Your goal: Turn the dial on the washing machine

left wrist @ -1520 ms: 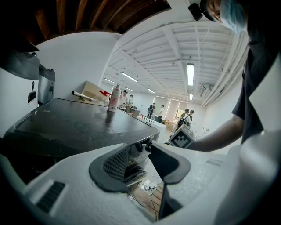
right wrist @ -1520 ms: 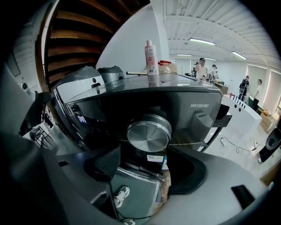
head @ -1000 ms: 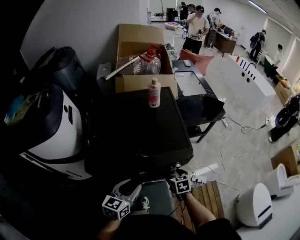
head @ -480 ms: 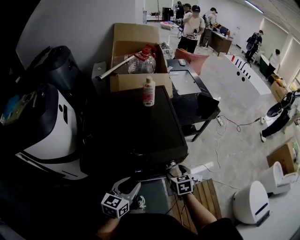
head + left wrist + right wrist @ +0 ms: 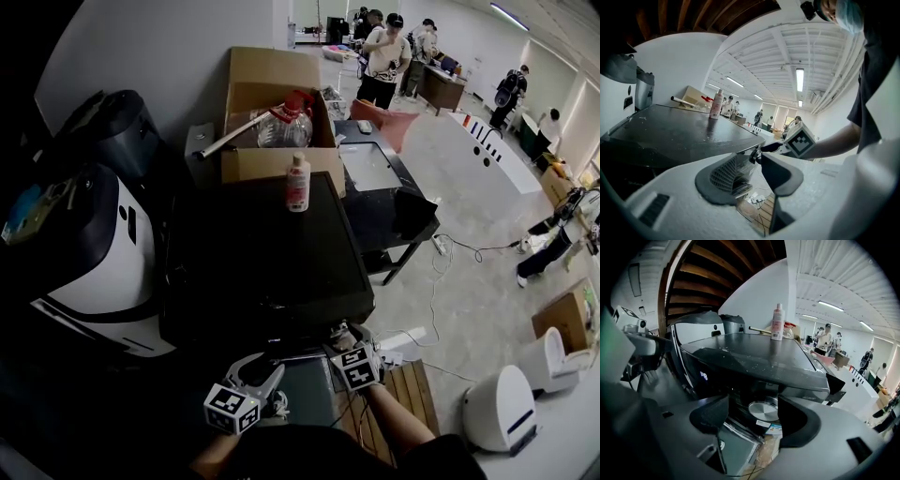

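While the right hand-held gripper (image 5: 752,417) stands wide open, the dial (image 5: 764,409) sits just ahead between its jaws, nearer the right one. Closing off-centre risks slipping off. Left hand-held gripper (image 5: 752,171) is wide, empty.

Surface: glossy black flat washing-machine top (image 5: 272,262), just ahead of the right gripper (image 5: 343,336).
On it: white-and-pink plastic bottle (image 5: 297,183), upright, at the far edge.

One washing machine (image 5: 262,253), one dial (image 5: 764,409), one bottle (image 5: 297,183), one cardboard box (image 5: 272,89) and one clear jug (image 5: 284,128). Two grippers: left gripper (image 5: 260,372) and right gripper (image 5: 343,337).
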Tool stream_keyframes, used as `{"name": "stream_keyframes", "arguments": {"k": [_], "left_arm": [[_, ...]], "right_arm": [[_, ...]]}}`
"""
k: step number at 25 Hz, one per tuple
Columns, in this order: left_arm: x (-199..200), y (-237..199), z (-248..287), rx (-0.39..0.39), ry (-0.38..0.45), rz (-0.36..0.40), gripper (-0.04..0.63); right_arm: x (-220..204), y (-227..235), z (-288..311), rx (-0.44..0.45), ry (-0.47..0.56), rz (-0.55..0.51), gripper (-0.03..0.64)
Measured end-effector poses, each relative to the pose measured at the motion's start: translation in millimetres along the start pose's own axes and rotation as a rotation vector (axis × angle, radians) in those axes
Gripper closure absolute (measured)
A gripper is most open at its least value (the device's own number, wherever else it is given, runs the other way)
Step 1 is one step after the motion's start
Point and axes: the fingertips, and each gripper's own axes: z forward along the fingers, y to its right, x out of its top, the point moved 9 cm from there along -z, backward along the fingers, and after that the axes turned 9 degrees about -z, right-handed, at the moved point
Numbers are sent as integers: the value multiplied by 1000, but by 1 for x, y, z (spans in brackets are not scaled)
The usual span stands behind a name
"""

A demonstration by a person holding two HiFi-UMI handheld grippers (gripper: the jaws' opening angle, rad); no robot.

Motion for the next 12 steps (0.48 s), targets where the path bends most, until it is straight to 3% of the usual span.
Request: {"name": "stream_keyframes", "arguments": {"k": [12], "left_arm": [[-3, -4, -8, 25, 10, -18, 439]], "right_arm": [[-9, 7, 14, -5, -56, 32, 287]]}}
